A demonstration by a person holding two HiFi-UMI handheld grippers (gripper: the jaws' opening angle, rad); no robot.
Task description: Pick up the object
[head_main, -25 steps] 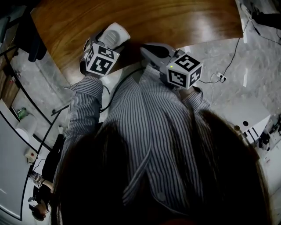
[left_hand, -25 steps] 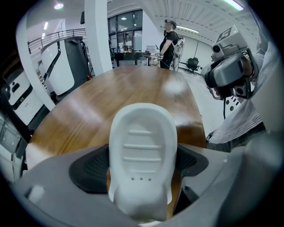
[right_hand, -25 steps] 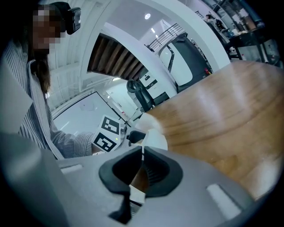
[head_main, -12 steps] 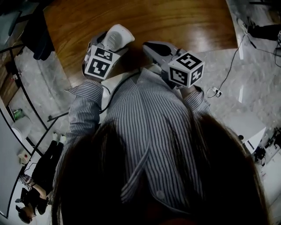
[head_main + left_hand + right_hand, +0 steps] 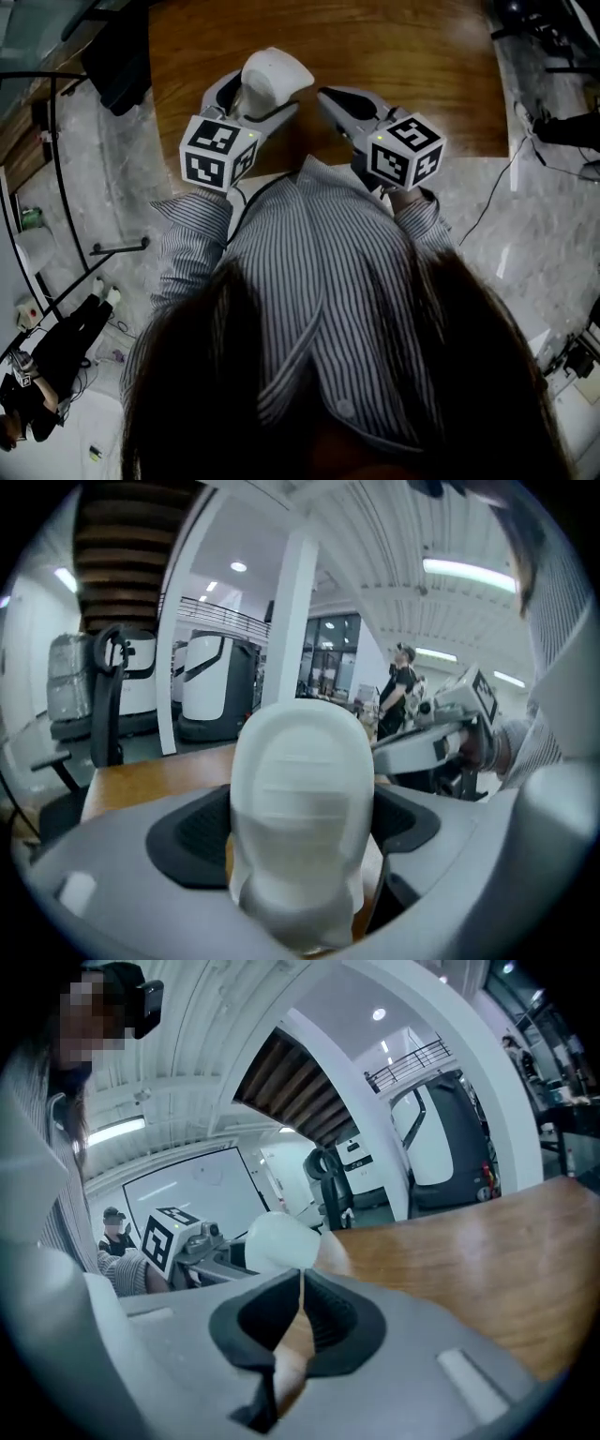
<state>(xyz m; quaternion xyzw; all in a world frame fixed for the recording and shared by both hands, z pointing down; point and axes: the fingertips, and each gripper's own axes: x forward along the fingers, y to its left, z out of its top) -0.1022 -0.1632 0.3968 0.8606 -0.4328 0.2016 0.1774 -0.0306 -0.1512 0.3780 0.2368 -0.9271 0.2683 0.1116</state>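
Fingers (image 5: 192, 836) of the left gripper (image 5: 261, 101) are clamped on a white object (image 5: 302, 799), with one dark pad against each of its flanks. The object is a smooth, rounded shell. It is broad and domed at the far end, has shallow ribs across its face, and narrows toward the gripper's body. It fills the gap between the pads and juts out past their tips. In the head view it sits over the near edge of a brown wooden bench (image 5: 403, 56). Whether its underside touches the wood cannot be told.

Fingers of the right gripper (image 5: 300, 1283) are pressed together with nothing between them. That gripper hangs just beside the left one, also over the bench's near edge, pointing away from the person.

Behind the fingers, each gripper carries a marker cube (image 5: 217, 152) with black-and-white squares. Striped shirt sleeves (image 5: 187, 234) lead back to the person.

The object looks like hard moulded plastic, so it is probably light and stiff and unlikely to give under the pads. Its glossy curved skin seems slippery, and a pinch at the dome could let it squirm forward and out. The narrower waist, gripped flank to flank where the pads sit, looks the safest hold.
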